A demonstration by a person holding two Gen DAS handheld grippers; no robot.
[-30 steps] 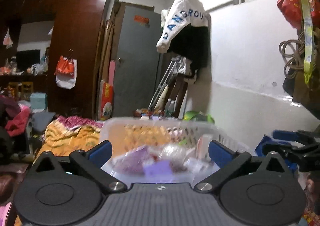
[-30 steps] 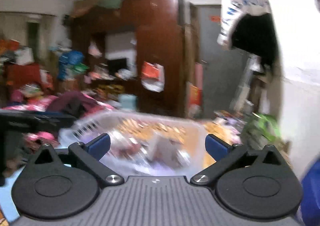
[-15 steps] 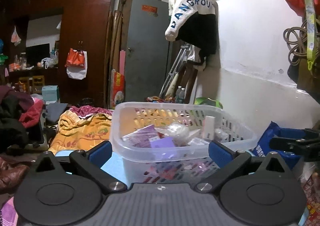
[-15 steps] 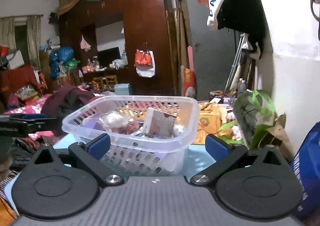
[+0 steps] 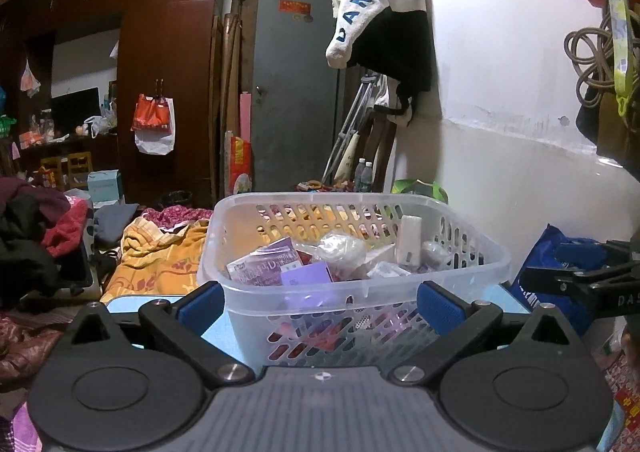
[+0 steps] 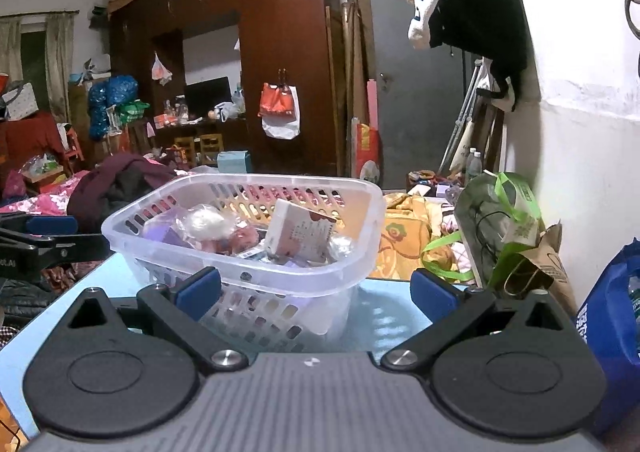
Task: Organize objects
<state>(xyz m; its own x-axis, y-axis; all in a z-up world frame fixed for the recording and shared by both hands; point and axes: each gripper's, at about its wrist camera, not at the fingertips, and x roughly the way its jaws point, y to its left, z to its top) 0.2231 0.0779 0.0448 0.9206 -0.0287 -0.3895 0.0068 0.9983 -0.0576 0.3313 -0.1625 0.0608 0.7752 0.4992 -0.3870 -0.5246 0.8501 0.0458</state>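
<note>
A clear plastic basket (image 5: 472,252) (image 6: 132,224) stands on a light blue table (image 6: 384,316). Inside it lie purple boxes (image 5: 266,262), a white crumpled bag (image 5: 340,248) (image 6: 206,222), a white tube (image 5: 410,240) and a printed carton (image 6: 306,232). My left gripper (image 5: 320,302) is open, its blue pads straddling the basket's near wall. My right gripper (image 6: 318,288) is open too, level with the basket's near right corner, nothing between its fingers. Each gripper shows at the other view's edge.
Piles of clothes (image 5: 36,236) and an orange blanket (image 5: 160,256) lie to the left. A green bag (image 6: 500,224) and a blue bag (image 6: 612,332) stand at the right against the white wall (image 5: 520,132). A dark wardrobe (image 5: 168,64) and grey door (image 5: 292,92) are behind.
Both cameras have drawn back and lowered, so the basket now sits on the table with each gripper open and free of it; a second ago it filled the space between the fingers, blurred.
</note>
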